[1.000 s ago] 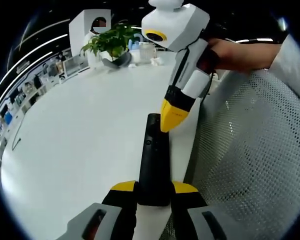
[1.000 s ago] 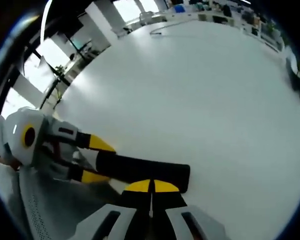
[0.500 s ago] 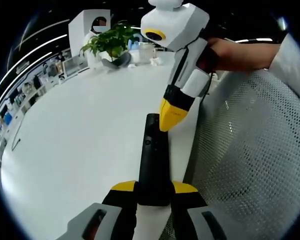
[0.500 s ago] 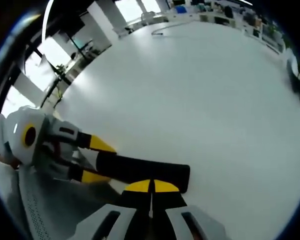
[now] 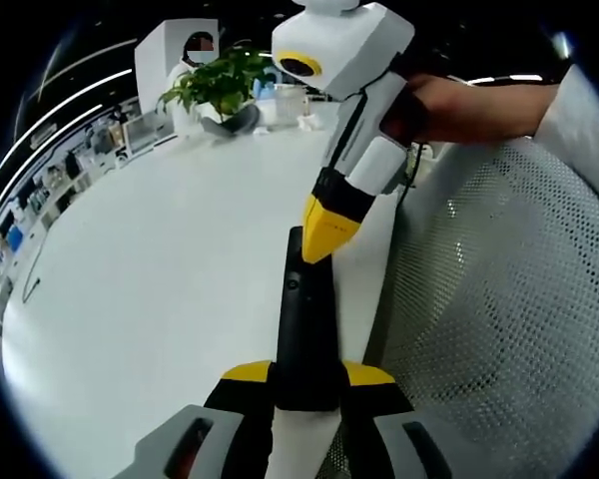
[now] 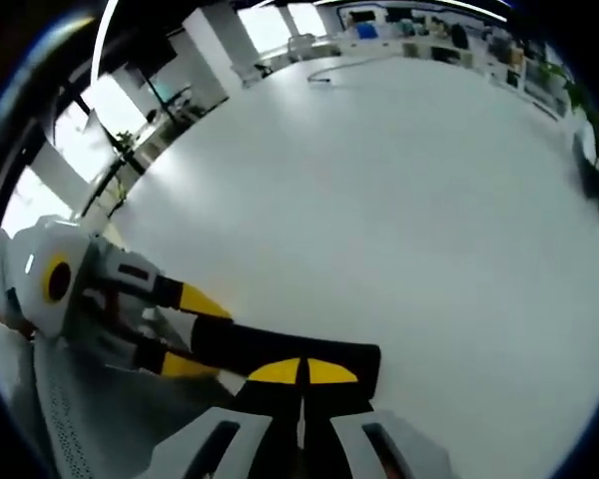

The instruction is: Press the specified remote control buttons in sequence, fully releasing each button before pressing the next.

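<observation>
Left gripper view, left to right: long white tabletop [image 5: 150, 289] runs off toward shelves at the far left. At its far end, a green leafy potted plant [image 5: 220, 85], a white boxy cabinet [image 5: 170, 50] behind it, small clear and white items beside the plant, too small to identify.

Centre: left gripper [image 5: 306, 384], yellow-tipped jaws clamped on the near end of a slim black bar-shaped remote control [image 5: 304, 319]. Remote points away from the camera, held over the table's near edge; can't tell if its far end touches the surface. A small round button shows on its top face near the far end.

Right gripper [image 5: 324, 232] comes in from upper right: white body, black mid-section, yellow jaws pressed together into a single point. That tip sits on the remote's far end, just past the round button. Contact looks real, but which button is under it I can't tell. A hand [image 5: 459, 105] in a white sleeve grips its handle.

Right: grey perforated mesh surface [image 5: 489, 329], right next to the table edge.

Right gripper view: left gripper [image 6: 190, 334] enters from the left, jaws either side of the black remote [image 6: 299, 354]. Right gripper's own yellow tips [image 6: 301, 372] are closed flat together, on the remote's free end. White tabletop [image 6: 379, 200] beyond, bright windows upper left.
</observation>
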Action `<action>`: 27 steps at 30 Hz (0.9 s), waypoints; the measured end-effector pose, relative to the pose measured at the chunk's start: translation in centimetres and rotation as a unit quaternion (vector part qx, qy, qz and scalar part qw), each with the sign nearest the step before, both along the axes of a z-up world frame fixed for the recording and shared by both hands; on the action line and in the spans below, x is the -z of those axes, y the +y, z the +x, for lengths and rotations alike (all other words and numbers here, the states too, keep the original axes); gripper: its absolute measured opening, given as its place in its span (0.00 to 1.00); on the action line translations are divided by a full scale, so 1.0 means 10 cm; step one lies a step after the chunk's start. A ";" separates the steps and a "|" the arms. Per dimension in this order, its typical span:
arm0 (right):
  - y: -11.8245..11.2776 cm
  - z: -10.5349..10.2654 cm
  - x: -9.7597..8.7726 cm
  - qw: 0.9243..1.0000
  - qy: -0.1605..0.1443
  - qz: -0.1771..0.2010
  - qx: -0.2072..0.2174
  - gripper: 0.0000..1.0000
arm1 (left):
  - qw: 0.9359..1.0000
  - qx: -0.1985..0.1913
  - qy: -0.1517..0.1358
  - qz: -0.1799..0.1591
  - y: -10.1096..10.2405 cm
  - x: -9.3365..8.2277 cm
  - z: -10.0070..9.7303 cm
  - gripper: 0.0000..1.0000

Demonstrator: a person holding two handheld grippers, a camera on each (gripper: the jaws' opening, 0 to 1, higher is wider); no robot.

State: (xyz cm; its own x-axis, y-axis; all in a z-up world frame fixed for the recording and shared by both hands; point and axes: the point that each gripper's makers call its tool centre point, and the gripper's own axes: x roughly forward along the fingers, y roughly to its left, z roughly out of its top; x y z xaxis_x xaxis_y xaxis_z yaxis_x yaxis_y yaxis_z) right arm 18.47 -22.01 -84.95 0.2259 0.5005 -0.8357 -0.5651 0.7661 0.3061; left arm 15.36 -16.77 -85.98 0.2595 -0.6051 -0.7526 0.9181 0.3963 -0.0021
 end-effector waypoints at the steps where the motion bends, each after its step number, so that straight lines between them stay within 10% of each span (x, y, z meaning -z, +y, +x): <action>1: 0.00 -0.01 0.01 1.000 0.001 -0.005 -0.001 0.00 | 1.000 0.000 0.000 0.000 0.00 0.00 0.00 0.25; 4: 0.01 -0.01 0.01 0.998 -0.035 -0.030 -0.035 0.00 | 1.000 0.001 0.000 -0.001 0.00 0.00 0.00 0.25; 27: -0.02 0.01 0.01 0.999 -0.028 -0.014 -0.025 0.00 | 1.000 0.003 -0.002 0.001 0.00 -0.01 0.00 0.24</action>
